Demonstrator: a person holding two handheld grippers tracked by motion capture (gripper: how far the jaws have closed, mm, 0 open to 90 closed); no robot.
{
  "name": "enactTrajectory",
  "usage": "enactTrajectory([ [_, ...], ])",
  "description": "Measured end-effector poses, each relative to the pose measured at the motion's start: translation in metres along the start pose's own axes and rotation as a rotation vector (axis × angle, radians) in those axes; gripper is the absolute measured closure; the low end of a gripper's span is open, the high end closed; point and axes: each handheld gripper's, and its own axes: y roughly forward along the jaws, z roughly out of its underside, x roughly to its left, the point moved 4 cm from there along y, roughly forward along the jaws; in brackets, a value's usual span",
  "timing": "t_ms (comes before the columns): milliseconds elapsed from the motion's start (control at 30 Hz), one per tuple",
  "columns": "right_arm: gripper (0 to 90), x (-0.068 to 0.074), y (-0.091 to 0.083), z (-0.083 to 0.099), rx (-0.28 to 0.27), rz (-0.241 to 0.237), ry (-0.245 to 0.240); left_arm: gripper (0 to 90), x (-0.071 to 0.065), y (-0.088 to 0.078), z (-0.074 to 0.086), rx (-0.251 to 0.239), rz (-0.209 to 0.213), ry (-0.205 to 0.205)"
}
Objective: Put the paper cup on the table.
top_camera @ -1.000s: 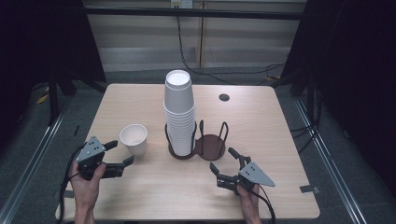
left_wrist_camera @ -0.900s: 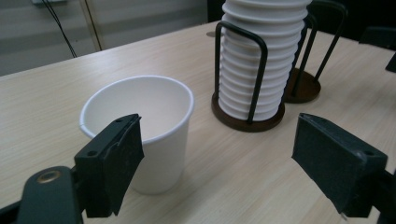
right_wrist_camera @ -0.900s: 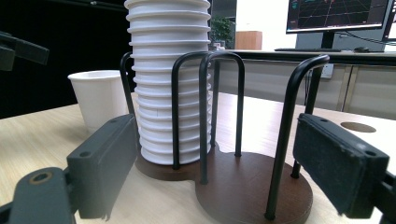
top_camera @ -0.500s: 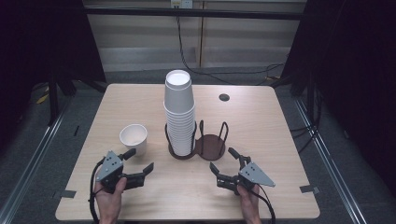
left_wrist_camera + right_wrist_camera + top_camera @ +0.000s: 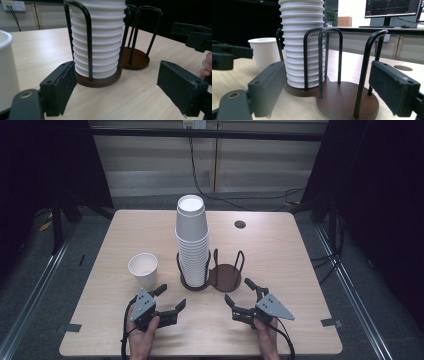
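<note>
Pale wood-grain tabletop (image 5: 300, 255) carries the whole job, ringed by dark floor. Both tongs sit low at its near edge, each in a hand: the left gripper (image 5: 167, 301) and the right gripper (image 5: 241, 294) have their flat black padded jaws spread wide and hold nothing. Between and just beyond them stands the dark brown two-bay wooden cup holder with black wire hoops (image 5: 226, 276); its left bay carries the tall stack of ribbed white foam cups (image 5: 192, 240), while the right bay's round base is bare. A single white foam cup (image 5: 143, 269) stands upright on the table just left of the holder, close to the left gripper.

The step in hand looks like moving in on the cups. To do it well, I'd approach the loose cup level, close gently on its wall below the rim (foam dents easily), and lift straight up. The hoops are thin, smooth and rigid, so steer the pads (image 5: 392, 88) clear of them. The stack's stepped rims would grip, but nested cups may cling together.
</note>
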Motion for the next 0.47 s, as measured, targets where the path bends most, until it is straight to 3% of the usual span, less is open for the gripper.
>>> enactTrajectory([
  [33, 13.2, 0.0, 0.0, 0.0, 0.0, 0.0, -0.001, 15.3, 0.0, 0.001, 0.002, 0.007, 0.001, 0.009],
  [67, 13.2, 0.0, 0.0, 0.0, -0.001, -0.002, -0.001, 15.5, -0.001, -0.001, 0.002, -0.024, -0.019, 0.028],
  [133, 13.2, 0.0, 0.0, 0.0, 0.001, 0.0, -0.001, 15.5, -0.003, -0.001, 0.002, -0.036, -0.011, 0.03],
  [200, 13.2, 0.0, 0.0, 0.0, 0.0, -0.002, -0.001, 15.5, -0.005, -0.003, 0.002, -0.06, -0.002, 0.068],
  [267, 13.2, 0.0, 0.0, 0.0, 0.001, 0.0, -0.001, 15.5, -0.007, -0.008, 0.003, -0.108, -0.003, 0.093],
  [400, 13.3, 0.0, 0.001, 0.0, 0.017, 0.003, 0.005, 14.4, -0.01, -0.017, 0.005, -0.217, 0.009, 0.098],
  [467, 13.2, 0.0, 0.001, 0.0, 0.027, 0.004, -0.001, 14.6, -0.01, -0.016, 0.005, -0.203, 0.029, 0.102],
])
